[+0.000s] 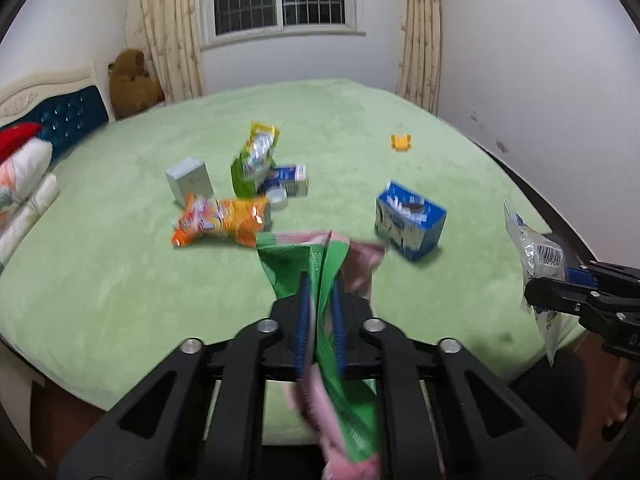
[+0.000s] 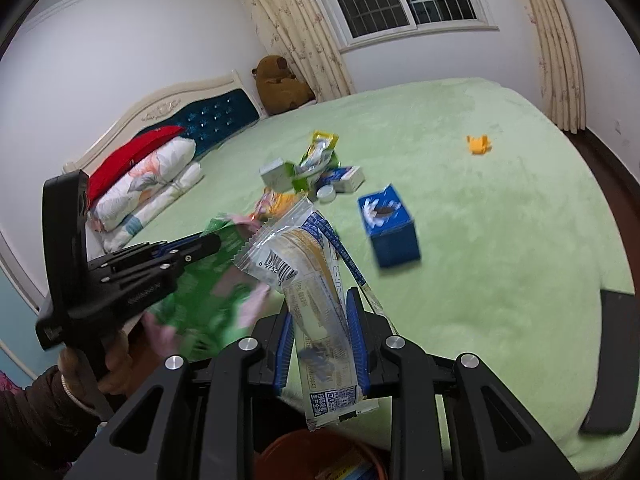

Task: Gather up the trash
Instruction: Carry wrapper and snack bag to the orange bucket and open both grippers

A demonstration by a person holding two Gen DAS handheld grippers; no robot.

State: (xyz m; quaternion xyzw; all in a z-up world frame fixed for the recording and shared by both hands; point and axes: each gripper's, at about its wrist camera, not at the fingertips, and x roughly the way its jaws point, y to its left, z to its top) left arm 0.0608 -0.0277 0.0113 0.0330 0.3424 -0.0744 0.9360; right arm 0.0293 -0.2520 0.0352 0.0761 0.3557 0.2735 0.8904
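The left gripper (image 1: 319, 284) pinches a green and pink snack bag (image 1: 320, 256) tight between its blue pads. The bag looks blurry. The right gripper (image 2: 322, 312) squeezes a clear wrapper (image 2: 308, 276) with a barcode and blue print on it. Both grippers are over the near edge of the bed (image 1: 120, 280), which has a soft green cover.

More trash lies in the middle of the bed. There is an orange chip bag (image 1: 220, 220), a yellow and green pouch (image 1: 256, 156), a small grey box (image 1: 188, 180) and a blue cookie box (image 1: 410, 220). A little orange thing (image 1: 401, 142) sits far off by itself. An orange bucket (image 2: 316, 456) is just below the right gripper.
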